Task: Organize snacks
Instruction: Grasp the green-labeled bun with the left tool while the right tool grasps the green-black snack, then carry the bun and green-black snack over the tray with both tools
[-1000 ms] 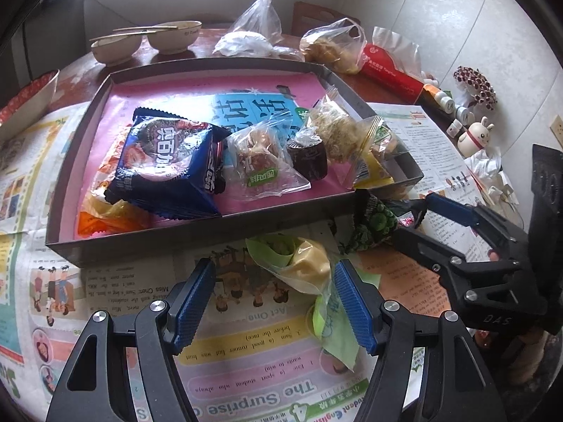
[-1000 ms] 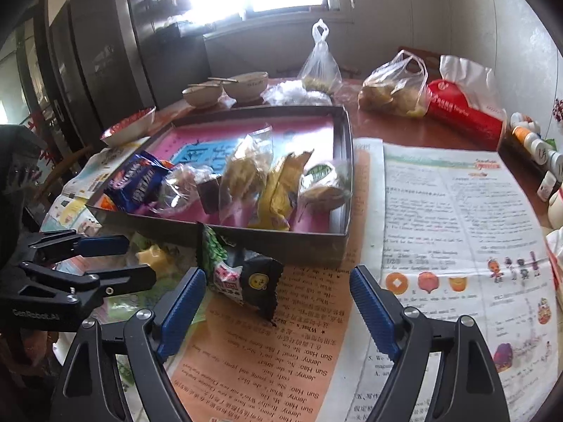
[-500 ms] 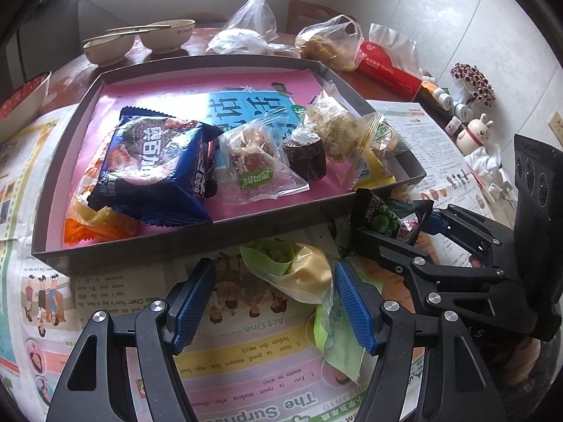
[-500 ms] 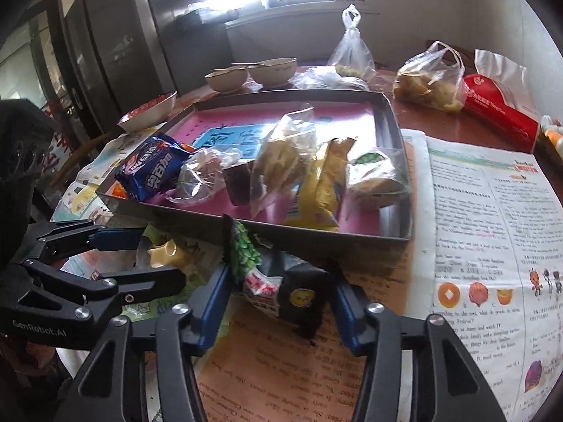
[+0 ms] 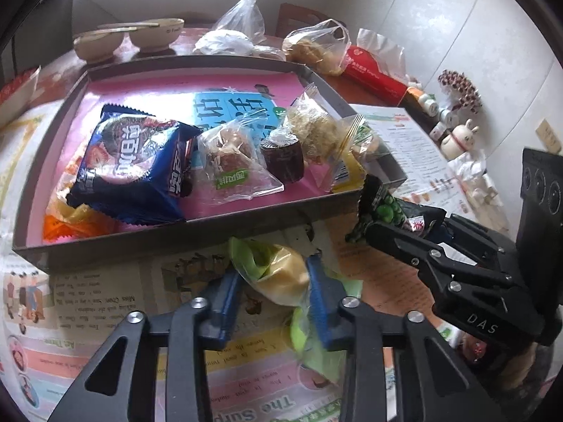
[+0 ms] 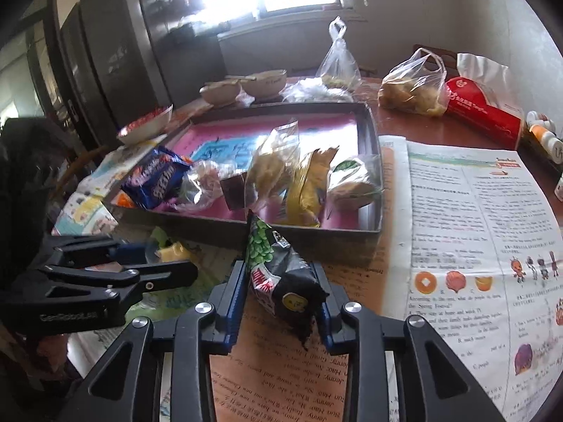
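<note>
The orange packet [image 5: 75,223] lies mostly hidden under the blue snack bag [image 5: 132,161] in the tray.

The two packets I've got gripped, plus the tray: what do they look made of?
Yellow-and-green snack packet in the left tongs: thin clear plastic film, glossy, crinkled, contents showing through. Black-and-green snack packet in the right tongs: opaque printed film, probably foil-lined plastic, with creases and a crimped end. Shallow grey tray: matt walls with folded-looking corners suggest cardboard, though thin metal is possible; pink printed liner.
</note>
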